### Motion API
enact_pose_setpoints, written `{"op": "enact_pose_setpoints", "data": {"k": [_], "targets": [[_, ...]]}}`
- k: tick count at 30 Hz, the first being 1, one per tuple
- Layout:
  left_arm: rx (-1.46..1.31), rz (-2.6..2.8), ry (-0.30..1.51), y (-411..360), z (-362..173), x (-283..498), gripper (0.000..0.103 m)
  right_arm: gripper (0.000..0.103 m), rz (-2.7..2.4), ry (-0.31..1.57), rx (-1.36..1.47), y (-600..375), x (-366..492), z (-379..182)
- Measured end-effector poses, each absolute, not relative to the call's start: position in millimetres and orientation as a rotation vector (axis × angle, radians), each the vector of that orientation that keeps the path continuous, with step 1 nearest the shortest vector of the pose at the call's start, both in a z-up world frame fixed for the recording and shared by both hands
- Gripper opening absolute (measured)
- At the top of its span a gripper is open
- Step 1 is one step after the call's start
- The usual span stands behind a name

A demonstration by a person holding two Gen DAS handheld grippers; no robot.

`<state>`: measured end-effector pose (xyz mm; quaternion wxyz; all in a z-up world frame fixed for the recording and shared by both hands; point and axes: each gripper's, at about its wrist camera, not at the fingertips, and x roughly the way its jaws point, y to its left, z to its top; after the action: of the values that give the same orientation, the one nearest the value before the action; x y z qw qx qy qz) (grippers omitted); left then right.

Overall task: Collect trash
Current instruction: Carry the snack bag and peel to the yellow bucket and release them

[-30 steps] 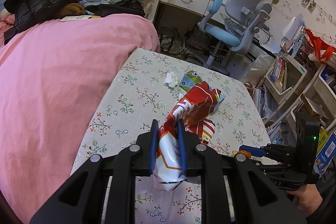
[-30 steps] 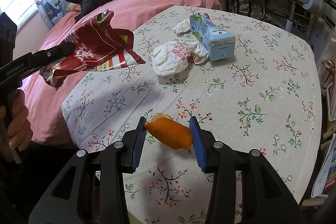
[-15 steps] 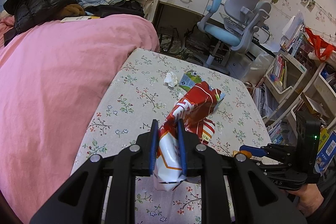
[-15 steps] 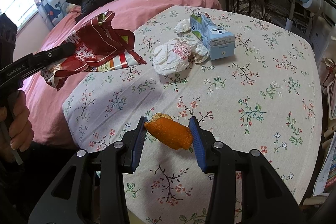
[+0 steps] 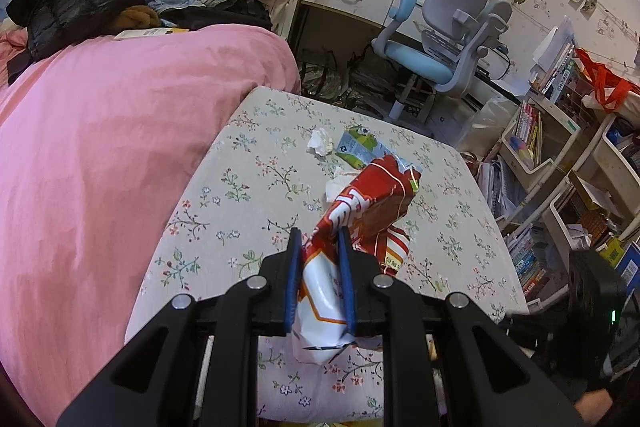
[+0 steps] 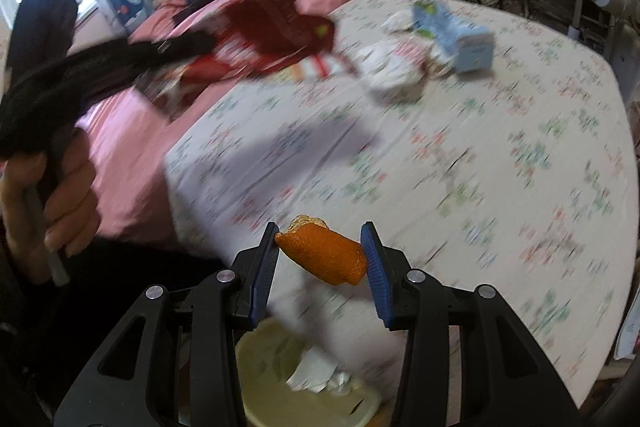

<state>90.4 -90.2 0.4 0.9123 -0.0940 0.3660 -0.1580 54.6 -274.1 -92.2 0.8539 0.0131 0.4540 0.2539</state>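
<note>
My left gripper (image 5: 319,239) is shut on a red and white snack bag (image 5: 360,215), held up above the floral table (image 5: 240,195); the same bag (image 6: 276,31) shows blurred in the right wrist view. My right gripper (image 6: 320,239) is shut on a piece of orange peel (image 6: 324,257), at the table's near edge above a pale yellow bin (image 6: 276,359) that holds crumpled paper (image 6: 316,373). On the table lie a blue and green carton (image 6: 456,35), a crumpled white wrapper (image 6: 392,67) and a small tissue wad (image 5: 320,143).
A pink bed (image 5: 100,155) piled with clothes runs along the table's left side. A blue desk chair (image 5: 440,39) and desk stand beyond, with bookshelves (image 5: 560,167) on the right. A hand (image 6: 52,195) grips the left gripper's handle.
My right gripper has pulled back with the peel from over the table to its near edge, and the bin has come into view below it. The left gripper and bag have stayed still.
</note>
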Motion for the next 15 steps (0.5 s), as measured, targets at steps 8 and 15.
{"op": "enact_pose_setpoints", "data": {"k": [8, 15], "targets": [[-0.187, -0.342, 0.769, -94.1, -4.9, 70.1, 0.019, 0.046, 0.605, 1.130, -0.051, -239.1, -11.8, -131.7], [-0.179, -0.354, 0.799, -98.9, -14.0, 45.5, 0.019, 0.058, 0.548, 1.105, 0.027, -253.0, -34.6, -130.7]]}}
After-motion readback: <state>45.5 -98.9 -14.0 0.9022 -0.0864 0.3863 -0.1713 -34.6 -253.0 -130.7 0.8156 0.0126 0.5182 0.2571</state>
